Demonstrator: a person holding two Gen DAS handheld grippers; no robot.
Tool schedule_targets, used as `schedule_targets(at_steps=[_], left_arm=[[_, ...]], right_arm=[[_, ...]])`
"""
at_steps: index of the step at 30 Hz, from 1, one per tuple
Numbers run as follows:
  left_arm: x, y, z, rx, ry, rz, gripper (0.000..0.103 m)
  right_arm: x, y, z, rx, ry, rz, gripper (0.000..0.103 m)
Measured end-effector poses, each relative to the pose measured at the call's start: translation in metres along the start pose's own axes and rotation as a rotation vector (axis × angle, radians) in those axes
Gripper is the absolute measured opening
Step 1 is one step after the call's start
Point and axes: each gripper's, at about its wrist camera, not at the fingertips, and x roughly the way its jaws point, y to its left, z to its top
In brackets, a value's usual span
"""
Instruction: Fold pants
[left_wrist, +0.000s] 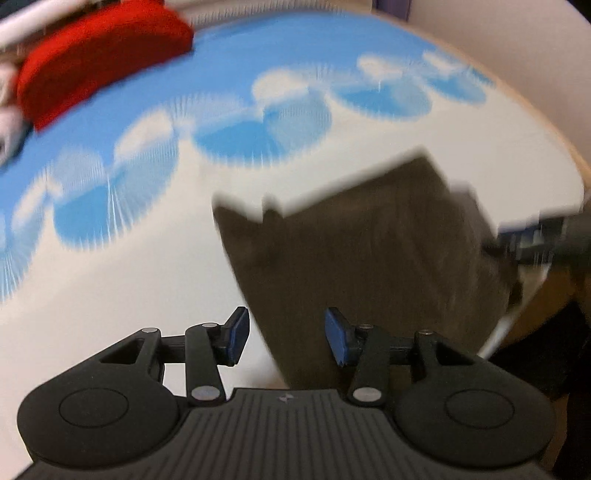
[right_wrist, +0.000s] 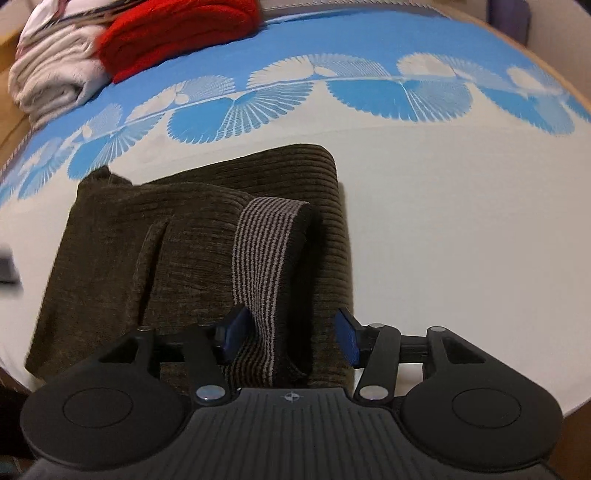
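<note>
The dark olive ribbed pants (right_wrist: 192, 236) lie folded in a compact block on the white and blue sheet (right_wrist: 461, 229), with a grey-and-black striped waistband (right_wrist: 266, 254) turned up on top. My right gripper (right_wrist: 291, 338) is open just above the near end of the pants, with the waistband between its blue pads. In the blurred left wrist view the pants (left_wrist: 369, 251) lie ahead and to the right. My left gripper (left_wrist: 286, 338) is open and empty over their near left edge. The right gripper (left_wrist: 535, 236) shows as a blur at the far right.
A folded red garment (right_wrist: 177, 33) and a pile of white cloth (right_wrist: 55, 77) sit at the far left of the sheet. The red garment also shows in the left wrist view (left_wrist: 99, 62). The sheet's blue fan-patterned band (right_wrist: 369, 92) runs along the back.
</note>
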Motion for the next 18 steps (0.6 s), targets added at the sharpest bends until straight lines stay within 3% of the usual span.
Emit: schedule_targets(at_steps=[3, 6, 7, 9, 11, 18], left_arm=[[0.005, 0.006, 0.025, -0.003, -0.103, -0.053, 0.051], [0.032, 0.010, 0.031, -0.024, -0.119, -0.117, 0.044], [0.047, 0.012, 0.029, -0.028, -0.109, -0.130, 0.033], [0.079, 0.018, 0.027, -0.045, -0.013, -0.105, 0.018], [0.101, 0.027, 0.030, -0.065, 0.018, -0.070, 0.018], [0.137, 0.043, 0.031, -0.073, 0.093, -0.069, 0.011]], right_arm=[[-0.001, 0.003, -0.001, -0.001, 0.001, 0.000, 0.053], [-0.006, 0.000, -0.005, 0.010, 0.007, 0.000, 0.053], [-0.007, 0.000, -0.006, 0.007, 0.008, -0.004, 0.053], [-0.006, 0.004, -0.006, -0.011, 0.008, -0.017, 0.053], [-0.005, 0.005, -0.006, -0.023, 0.007, -0.022, 0.053], [0.002, -0.002, -0.001, 0.003, 0.025, 0.020, 0.054]])
